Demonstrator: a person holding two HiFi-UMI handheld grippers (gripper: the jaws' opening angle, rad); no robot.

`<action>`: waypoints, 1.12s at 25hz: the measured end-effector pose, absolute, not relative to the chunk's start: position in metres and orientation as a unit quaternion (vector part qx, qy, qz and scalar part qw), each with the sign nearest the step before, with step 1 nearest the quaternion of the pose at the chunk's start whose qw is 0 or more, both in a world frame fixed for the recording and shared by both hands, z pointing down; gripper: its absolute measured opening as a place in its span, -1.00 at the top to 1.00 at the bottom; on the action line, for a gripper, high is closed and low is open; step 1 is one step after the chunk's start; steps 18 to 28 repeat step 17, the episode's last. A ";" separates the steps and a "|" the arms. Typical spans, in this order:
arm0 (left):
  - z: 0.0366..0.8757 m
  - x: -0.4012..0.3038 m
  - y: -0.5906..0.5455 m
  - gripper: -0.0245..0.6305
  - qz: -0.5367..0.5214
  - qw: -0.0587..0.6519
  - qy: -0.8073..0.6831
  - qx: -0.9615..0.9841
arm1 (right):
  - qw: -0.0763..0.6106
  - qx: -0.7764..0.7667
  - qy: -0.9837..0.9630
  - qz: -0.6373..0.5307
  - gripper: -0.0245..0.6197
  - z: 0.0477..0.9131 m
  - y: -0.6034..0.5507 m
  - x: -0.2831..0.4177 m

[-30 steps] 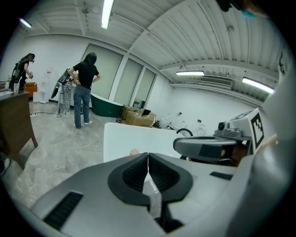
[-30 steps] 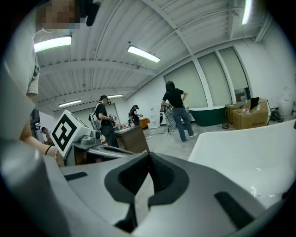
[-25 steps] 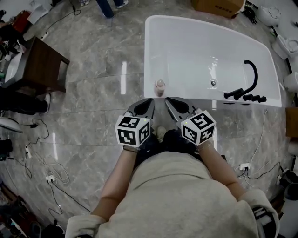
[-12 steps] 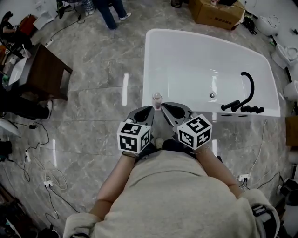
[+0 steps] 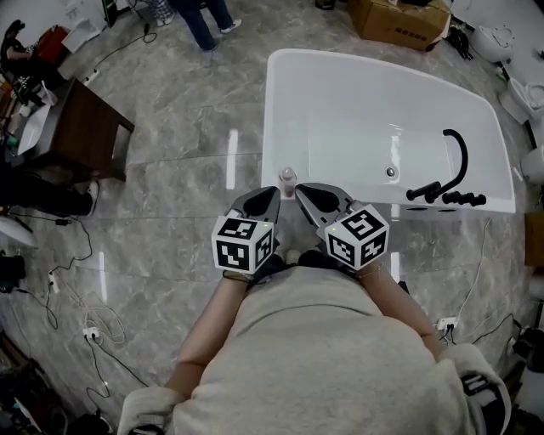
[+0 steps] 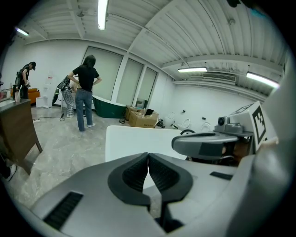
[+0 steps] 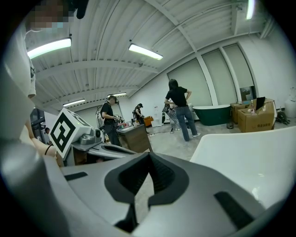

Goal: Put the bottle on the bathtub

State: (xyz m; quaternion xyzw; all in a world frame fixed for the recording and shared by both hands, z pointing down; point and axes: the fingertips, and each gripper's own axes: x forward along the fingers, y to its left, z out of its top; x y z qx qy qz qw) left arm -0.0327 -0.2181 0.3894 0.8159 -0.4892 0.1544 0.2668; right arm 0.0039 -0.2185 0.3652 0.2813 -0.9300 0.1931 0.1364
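Note:
A small pinkish bottle (image 5: pixel 287 179) stands upright on the near left corner of the white bathtub (image 5: pixel 340 93) rim. No gripper holds it. My left gripper (image 5: pixel 272 193) and right gripper (image 5: pixel 300 189) hover close together over the tub's near edge, with the bottle showing between their tips in the head view. Both are shut with nothing between the jaws. In the left gripper view the left gripper (image 6: pixel 148 155) points at the bathtub (image 6: pixel 134 139). The right gripper (image 7: pixel 149 155) has the bathtub (image 7: pixel 249 148) at its right. Neither gripper view shows the bottle.
A black faucet (image 5: pixel 460 157) with handles sits on the tub's right end. A dark wooden table (image 5: pixel 81 127) stands at far left and a cardboard box (image 5: pixel 399 19) beyond the tub. Cables (image 5: pixel 85 327) trail on the marble floor. People (image 6: pixel 85 97) stand far off.
In the head view both grippers have crept forward until their tips flank the bottle. The bottle stays on the rim and both grippers stay shut.

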 end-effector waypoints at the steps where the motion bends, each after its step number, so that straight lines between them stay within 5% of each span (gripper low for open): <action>1: 0.390 -0.032 -0.219 0.90 0.155 0.267 -0.490 0.816 | 0.137 0.281 -0.930 0.194 0.93 0.366 -0.219 0.005; 28: 0.395 -0.025 -0.217 0.90 0.149 0.284 -0.485 0.814 | 0.131 0.303 -0.923 0.197 0.93 0.371 -0.223 0.020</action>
